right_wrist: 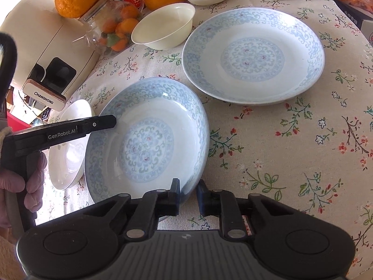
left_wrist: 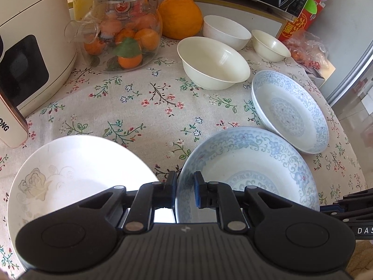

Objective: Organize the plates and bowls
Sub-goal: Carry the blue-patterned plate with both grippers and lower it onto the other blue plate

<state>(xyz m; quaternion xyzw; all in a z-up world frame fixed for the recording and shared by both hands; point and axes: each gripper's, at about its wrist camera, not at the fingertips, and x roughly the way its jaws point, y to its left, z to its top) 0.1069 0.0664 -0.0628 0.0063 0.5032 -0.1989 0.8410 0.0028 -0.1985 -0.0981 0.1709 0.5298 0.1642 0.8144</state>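
The bench (left_wrist: 149, 107), under a flowered cloth, carries three plates in front and three bowls behind. Nearest is the tilted blue-patterned plate (right_wrist: 144, 140), its left rim resting up on the white rose-print plate (left_wrist: 70, 177) and its right rim low against the cloth. Both grippers straddle this plate's rim from opposite sides: the right gripper (right_wrist: 188, 197) has the near right edge between its jaws, which stand slightly apart and look not yet closed on it; the left gripper (left_wrist: 184, 191) has the left rim in its narrow gap, and whether it pinches I cannot tell. A round plate has no long axis, so what matters is the slope, high on the left and low on the right.

The second blue-patterned plate (right_wrist: 254, 56) lies flat just beyond, to the right, probably the stacking target, with bare cloth between.

Behind stand the large cream bowl (left_wrist: 214, 63), a white bowl (left_wrist: 226, 31) and a small cream bowl (left_wrist: 271, 45), close enough to crowd a lift going far forward. The white Changhong appliance (left_wrist: 28, 53), a glass teapot of oranges (left_wrist: 121, 32) and a large citrus (left_wrist: 180, 16) sit at the back left, out of the way.
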